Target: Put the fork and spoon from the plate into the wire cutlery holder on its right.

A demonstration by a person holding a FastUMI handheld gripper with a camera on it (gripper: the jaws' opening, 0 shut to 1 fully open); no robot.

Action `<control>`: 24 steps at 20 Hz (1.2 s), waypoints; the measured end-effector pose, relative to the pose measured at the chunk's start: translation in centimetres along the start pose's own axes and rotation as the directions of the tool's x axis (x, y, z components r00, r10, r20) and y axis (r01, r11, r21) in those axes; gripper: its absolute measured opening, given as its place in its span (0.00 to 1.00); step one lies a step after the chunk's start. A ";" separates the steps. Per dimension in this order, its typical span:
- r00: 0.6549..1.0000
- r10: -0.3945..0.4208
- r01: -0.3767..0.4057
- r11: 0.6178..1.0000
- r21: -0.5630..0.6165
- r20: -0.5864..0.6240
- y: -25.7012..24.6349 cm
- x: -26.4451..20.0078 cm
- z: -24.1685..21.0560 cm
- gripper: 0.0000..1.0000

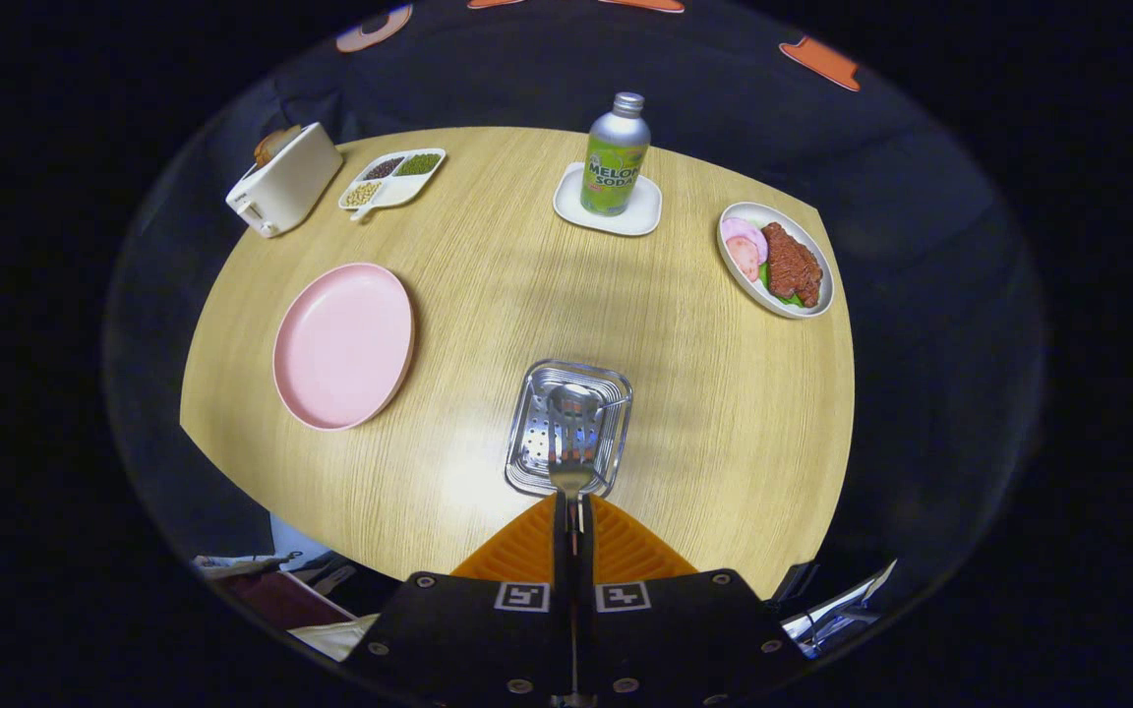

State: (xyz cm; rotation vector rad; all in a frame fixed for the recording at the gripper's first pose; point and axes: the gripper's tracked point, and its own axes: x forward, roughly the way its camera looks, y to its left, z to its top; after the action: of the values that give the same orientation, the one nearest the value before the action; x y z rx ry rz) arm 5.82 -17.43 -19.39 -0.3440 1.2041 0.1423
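A utensil (571,479), fork or spoon unclear, is being clamped between the closed gripper (572,511) fingers, directly over the wire cutlery holder (569,428); the pink plate (343,345) is lying beyond, leftward.

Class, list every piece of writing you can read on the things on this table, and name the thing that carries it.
"MELON SODA": on the green bottle standing on the white coaster.
Smaller print on that bottle: too small to read.
Squares on the tool, shut on a utensil: patterns, not words.
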 end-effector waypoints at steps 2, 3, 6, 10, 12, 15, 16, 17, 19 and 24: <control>0.999 0.005 -0.006 1.000 -0.014 -0.032 0.2 0.4 -0.1 0.03; 0.999 0.011 -0.012 1.000 -0.023 -0.053 0.3 0.8 -0.1 0.03; 0.995 0.012 -0.017 0.999 -0.047 -0.104 0.4 2.0 -0.1 0.03; 0.992 0.002 -0.008 0.999 -0.047 -0.130 0.1 3.5 0.6 0.03; 0.993 0.009 -0.014 0.999 -0.039 -0.122 0.2 3.9 1.2 0.08; 0.996 0.043 -0.047 0.998 -0.046 -0.073 1.0 3.6 2.2 0.38; 0.997 0.050 -0.052 0.998 -0.041 -0.051 1.2 3.4 2.2 0.50; 0.998 0.060 -0.060 0.998 -0.031 -0.022 1.4 2.9 2.6 0.55; 0.996 0.082 -0.082 0.997 0.002 0.040 2.0 1.7 3.4 0.77; 0.968 0.120 -0.146 0.984 0.107 0.221 2.5 -2.5 5.7 1.00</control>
State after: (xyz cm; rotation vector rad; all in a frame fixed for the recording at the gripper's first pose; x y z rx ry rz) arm 9.29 -12.98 -15.77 -0.1359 1.0166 0.2155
